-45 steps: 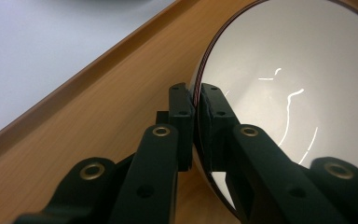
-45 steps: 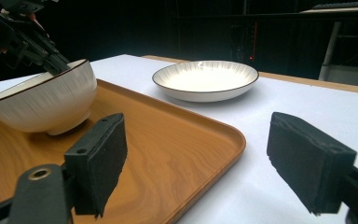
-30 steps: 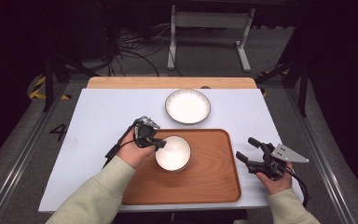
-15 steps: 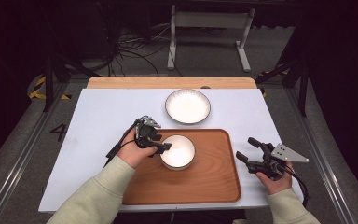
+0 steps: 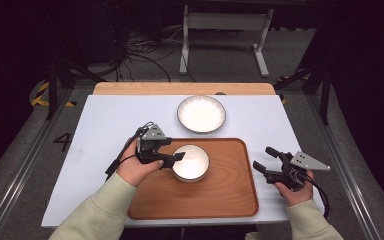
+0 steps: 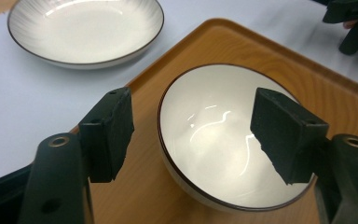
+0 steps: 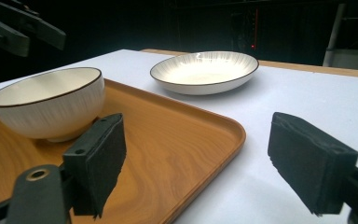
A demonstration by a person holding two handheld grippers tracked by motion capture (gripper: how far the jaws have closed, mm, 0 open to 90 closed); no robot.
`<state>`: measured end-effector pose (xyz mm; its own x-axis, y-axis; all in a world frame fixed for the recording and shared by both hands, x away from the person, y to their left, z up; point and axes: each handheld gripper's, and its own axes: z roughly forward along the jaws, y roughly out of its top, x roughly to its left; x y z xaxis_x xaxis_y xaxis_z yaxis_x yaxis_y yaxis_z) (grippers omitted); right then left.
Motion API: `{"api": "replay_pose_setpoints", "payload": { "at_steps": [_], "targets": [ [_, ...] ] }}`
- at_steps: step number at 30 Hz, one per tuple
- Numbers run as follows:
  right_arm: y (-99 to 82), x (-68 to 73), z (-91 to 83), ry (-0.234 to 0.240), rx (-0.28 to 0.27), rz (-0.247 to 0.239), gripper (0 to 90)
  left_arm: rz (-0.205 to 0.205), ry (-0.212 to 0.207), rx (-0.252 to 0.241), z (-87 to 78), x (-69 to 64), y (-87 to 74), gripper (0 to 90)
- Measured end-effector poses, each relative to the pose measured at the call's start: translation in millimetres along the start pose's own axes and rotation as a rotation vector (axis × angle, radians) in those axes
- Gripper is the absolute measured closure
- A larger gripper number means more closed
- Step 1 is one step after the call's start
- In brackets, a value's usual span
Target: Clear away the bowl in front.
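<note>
The small white bowl stood upright on the wooden tray, in the tray's upper-left part, toward ten o'clock from the tray's middle. The left gripper sat at the bowl's nine o'clock rim with its jaws spread wide — in the left gripper view one pad hung over the bowl's hollow and the other outside the wall, neither pressing the rim as far as could be seen. So the bowl looked set down and let go, or not yet gripped; the pictures alone could not settle which.

The shallow plate lay on the white table at twelve o'clock from the tray, just beyond its far edge and apart from it. Judged from this layout, one dish was on the tray and the plate was left to deal with.

The right gripper waited at the tray's three o'clock side, over the table beside the rim, jaws wide and empty — well apart from both dishes.
</note>
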<state>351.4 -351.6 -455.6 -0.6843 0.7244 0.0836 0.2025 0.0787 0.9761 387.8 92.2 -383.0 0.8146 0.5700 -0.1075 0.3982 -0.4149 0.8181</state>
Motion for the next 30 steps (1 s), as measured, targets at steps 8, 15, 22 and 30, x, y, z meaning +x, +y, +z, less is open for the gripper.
{"api": "replay_pose_setpoints", "payload": {
  "at_steps": [8, 15, 22, 30],
  "targets": [
    [1.0, -4.0, 1.0, 0.027, 0.008, 0.032, 27.8, 0.002, 0.059, -0.078, -26.4, 2.3, -13.4, 26.3],
    [2.3, -4.6, -0.6, 0.032, -0.023, 0.019, 27.7, 0.003, 0.082, -0.137, -44.2, 5.6, -22.9, 25.7],
    [1.5, -5.2, 0.1, 0.025, -0.014, 0.008, 25.5, 0.004, 0.097, -0.188, -63.6, 5.1, -29.8, 22.5],
    [1.3, -6.2, 0.6, 0.028, -0.008, 0.014, 22.9, 0.017, 0.122, -0.220, -80.7, 7.9, -36.3, 19.4]
  ]
}}
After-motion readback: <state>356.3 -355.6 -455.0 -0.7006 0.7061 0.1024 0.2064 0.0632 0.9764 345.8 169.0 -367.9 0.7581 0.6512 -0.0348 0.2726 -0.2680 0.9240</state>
